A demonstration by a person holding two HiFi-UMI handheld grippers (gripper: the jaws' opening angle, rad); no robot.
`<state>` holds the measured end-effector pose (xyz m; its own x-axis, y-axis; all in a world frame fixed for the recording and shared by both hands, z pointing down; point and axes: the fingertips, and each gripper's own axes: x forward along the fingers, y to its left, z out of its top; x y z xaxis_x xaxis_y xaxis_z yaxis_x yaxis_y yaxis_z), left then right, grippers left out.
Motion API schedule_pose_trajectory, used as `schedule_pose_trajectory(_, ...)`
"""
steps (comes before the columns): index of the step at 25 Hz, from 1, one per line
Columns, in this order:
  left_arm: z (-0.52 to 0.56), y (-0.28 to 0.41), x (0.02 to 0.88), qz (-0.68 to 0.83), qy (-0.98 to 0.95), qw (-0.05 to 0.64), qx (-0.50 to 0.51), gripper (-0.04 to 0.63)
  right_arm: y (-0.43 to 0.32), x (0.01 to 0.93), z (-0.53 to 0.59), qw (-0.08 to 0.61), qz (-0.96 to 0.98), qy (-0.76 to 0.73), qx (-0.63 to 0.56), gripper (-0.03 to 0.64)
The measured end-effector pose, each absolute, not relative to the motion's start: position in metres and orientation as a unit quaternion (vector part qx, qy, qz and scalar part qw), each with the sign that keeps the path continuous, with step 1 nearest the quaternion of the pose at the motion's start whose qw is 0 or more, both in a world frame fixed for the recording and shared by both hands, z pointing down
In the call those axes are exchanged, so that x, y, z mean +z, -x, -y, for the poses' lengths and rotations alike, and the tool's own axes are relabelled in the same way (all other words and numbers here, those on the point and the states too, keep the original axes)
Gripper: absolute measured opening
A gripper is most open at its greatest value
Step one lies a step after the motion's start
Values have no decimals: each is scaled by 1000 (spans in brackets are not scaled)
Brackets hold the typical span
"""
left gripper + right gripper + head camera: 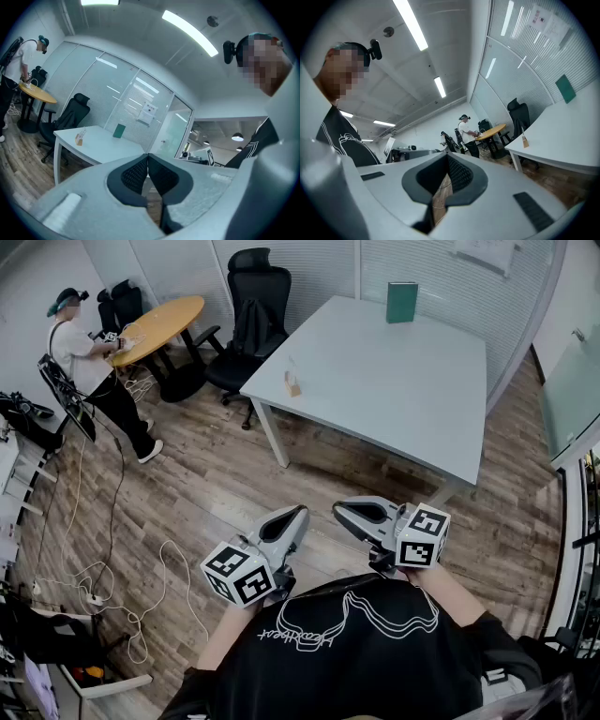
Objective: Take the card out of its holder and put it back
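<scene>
The small pale card (291,375) stands in its little wooden holder (293,387) on the big white table (394,381), near the table's left edge. The grey left claw (300,513) and grey right claw (339,511) are well away from the table. Both are shut tight and hold nothing.

I see a wood-plank floor (234,484) with loose white cables (122,587) lying on it at the left. A white rectangular table (394,399) stands mid-room, with a black office chair (251,320) just beside its left edge and a round wooden table (161,326) further left. Frosted glass partitions (309,268) form the far wall, and strip lights (410,23) run along the ceiling
</scene>
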<state>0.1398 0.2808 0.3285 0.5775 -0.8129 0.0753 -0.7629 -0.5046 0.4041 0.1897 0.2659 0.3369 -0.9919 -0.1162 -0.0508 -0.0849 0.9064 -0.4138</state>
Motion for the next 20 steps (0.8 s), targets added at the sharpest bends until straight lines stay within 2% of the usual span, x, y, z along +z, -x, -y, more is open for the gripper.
schedule_pose_trajectory(20,-265,-146,334,465,-859,207,-58,14,-191,337,-250,49,-974,33,-217,9)
